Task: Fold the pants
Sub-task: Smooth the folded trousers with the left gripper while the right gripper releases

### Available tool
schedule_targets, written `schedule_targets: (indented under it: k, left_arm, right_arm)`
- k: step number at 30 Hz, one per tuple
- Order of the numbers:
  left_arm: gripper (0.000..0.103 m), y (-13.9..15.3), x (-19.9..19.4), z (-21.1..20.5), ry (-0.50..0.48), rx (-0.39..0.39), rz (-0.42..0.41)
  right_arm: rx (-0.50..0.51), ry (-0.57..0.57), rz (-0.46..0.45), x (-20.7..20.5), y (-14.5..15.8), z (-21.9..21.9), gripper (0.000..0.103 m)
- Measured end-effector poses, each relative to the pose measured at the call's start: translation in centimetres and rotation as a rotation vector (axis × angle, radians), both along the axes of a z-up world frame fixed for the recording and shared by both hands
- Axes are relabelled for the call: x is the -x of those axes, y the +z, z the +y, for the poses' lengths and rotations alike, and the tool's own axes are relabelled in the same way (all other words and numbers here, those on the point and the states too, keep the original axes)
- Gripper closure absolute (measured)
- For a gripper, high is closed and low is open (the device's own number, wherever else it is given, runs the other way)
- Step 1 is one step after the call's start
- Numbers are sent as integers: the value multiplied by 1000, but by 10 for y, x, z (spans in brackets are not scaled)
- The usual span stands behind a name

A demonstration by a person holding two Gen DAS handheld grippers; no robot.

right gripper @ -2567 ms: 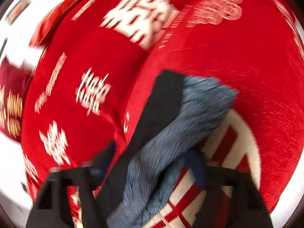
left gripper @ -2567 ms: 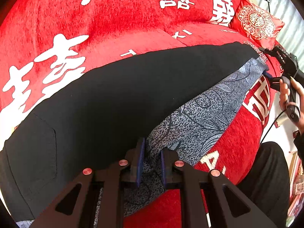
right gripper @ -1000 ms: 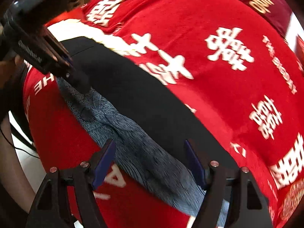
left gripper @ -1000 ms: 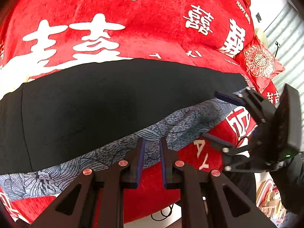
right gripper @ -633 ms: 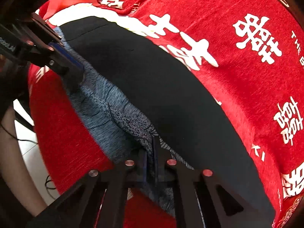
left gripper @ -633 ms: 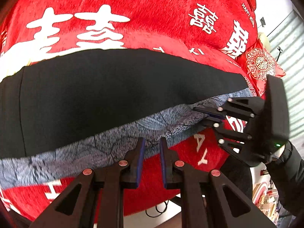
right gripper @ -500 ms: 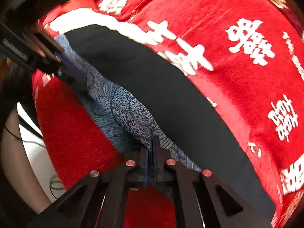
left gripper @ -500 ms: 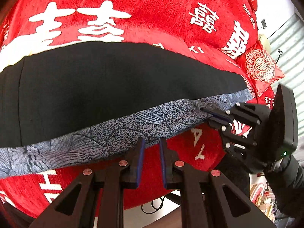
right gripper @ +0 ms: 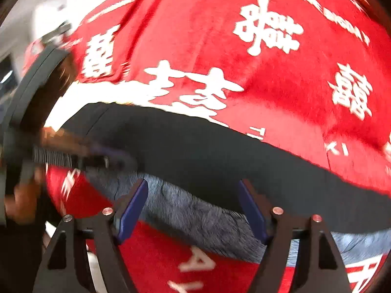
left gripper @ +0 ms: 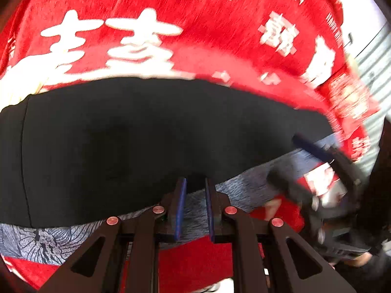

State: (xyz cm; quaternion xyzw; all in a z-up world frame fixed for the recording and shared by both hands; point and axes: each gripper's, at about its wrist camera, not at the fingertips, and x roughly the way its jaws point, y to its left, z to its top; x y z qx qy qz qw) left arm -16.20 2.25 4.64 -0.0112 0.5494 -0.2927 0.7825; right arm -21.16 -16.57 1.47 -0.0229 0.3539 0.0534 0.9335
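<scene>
The pants [left gripper: 136,146] lie in a long band across a red bedspread [left gripper: 151,56]. Their upper layer is black and a blue-grey patterned layer [left gripper: 39,240] shows along the near edge. My left gripper [left gripper: 194,183] is narrowly open, its jaws a small gap apart over the near edge with patterned cloth between them. My right gripper [right gripper: 193,190] is wide open just above the patterned edge [right gripper: 195,214] of the pants [right gripper: 220,151]. Each gripper shows blurred in the other's view: the right one [left gripper: 315,158] and the left one [right gripper: 102,158].
The bedspread [right gripper: 268,61] carries large white characters. A red cushion [left gripper: 349,97] lies at the far right end of the pants. The bed's near edge drops off just below the grippers. A grey shutter wall [left gripper: 376,56] stands at the right.
My right gripper has let go of the patterned edge and opened wide. My left gripper has moved forward over the near edge of the pants. Both views are blurred by motion.
</scene>
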Motion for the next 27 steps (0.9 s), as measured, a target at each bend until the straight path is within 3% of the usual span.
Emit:
schedule_targets:
  k: [3, 6, 8, 10, 12, 15, 17, 19, 22, 24, 25, 27]
  left_arm:
    - [88, -9, 10, 16, 11, 22, -17]
    - [88, -17, 17, 31, 5, 46, 27]
    - [88, -13, 25, 35, 8, 19, 9]
    - [88, 7, 29, 39, 18, 12, -73]
    - [88, 24, 22, 43, 42, 28, -126]
    - [88, 28, -8, 47, 119, 8, -133]
    - [88, 14, -29, 53, 171, -24, -106]
    - [88, -7, -37, 60, 195, -63, -52]
    - [88, -14, -19, 74, 185, -19, -87]
    - [88, -16, -7, 79, 179, -8, -103]
    - [88, -16, -3, 80, 172, -10, -115]
    - [88, -14, -5, 78, 167, -22, -117]
  right_arm:
    - [-53, -73, 140, -16, -33, 0, 24]
    - [109, -40, 131, -1, -49, 17, 25]
    - [138, -25, 151, 2, -47, 21, 25]
    - [66, -34, 160, 1, -33, 13, 24]
    - [13, -61, 93, -4, -18, 9, 24]
    - [31, -94, 34, -36, 2, 12, 24]
    - [14, -104, 32, -57, 5, 15, 24]
    - [-41, -143, 104, -84, -4, 11, 24]
    - [-62, -122, 262, -87, -42, 13, 25]
    - [56, -30, 215, -67, -44, 28, 24]
    - [47, -15, 228, -66, -42, 27, 24]
    - [-70, 5, 234, -67, -29, 12, 24]
